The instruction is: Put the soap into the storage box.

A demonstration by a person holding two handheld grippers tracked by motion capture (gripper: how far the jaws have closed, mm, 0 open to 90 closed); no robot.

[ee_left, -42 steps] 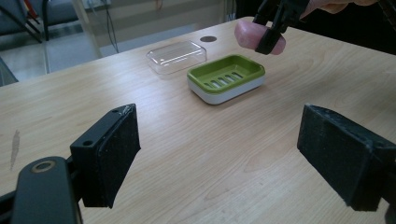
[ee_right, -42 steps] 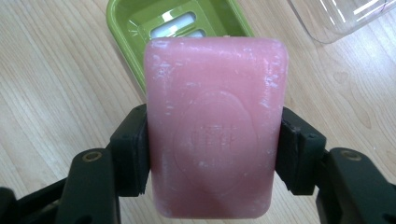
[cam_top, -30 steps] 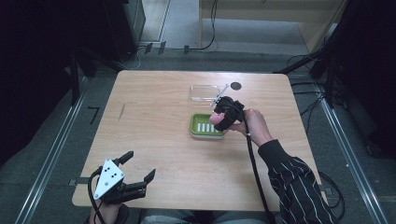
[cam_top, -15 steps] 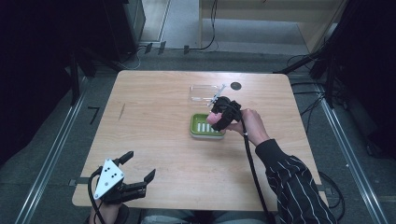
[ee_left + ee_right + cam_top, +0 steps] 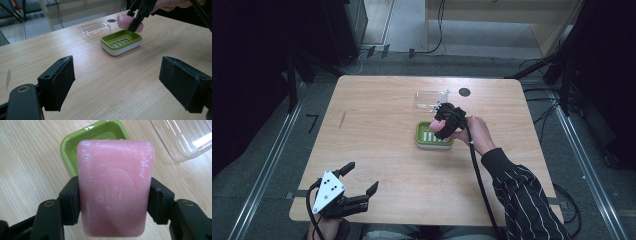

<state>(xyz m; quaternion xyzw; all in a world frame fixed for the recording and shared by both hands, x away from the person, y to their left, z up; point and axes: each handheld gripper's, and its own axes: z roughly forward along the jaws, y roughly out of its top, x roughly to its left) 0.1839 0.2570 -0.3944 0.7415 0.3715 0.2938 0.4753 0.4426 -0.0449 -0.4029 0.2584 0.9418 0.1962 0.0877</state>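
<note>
**Status: pink soap bar clamped above the green dish**

From my remote station I read the left gripper (image 5: 357, 185) at the near left edge of the table (image 5: 377, 130); its jaws stand wide apart with nothing between them; ahead of it and well apart lie the other items. In the left gripper view the clear lid (image 5: 94, 30) lies flat on the wood, just beside the green soap dish (image 5: 121, 42), on its far left side. The right gripper (image 5: 113, 202) has its jaws clenched on the two long sides of the pink soap bar (image 5: 113, 187); the bar hangs just above the dish (image 5: 100, 132); I cannot tell whether it touches the rim. The person's right hand (image 5: 474, 132) grips the tool; a striped sleeve (image 5: 524, 200) trails behind it.
</note>
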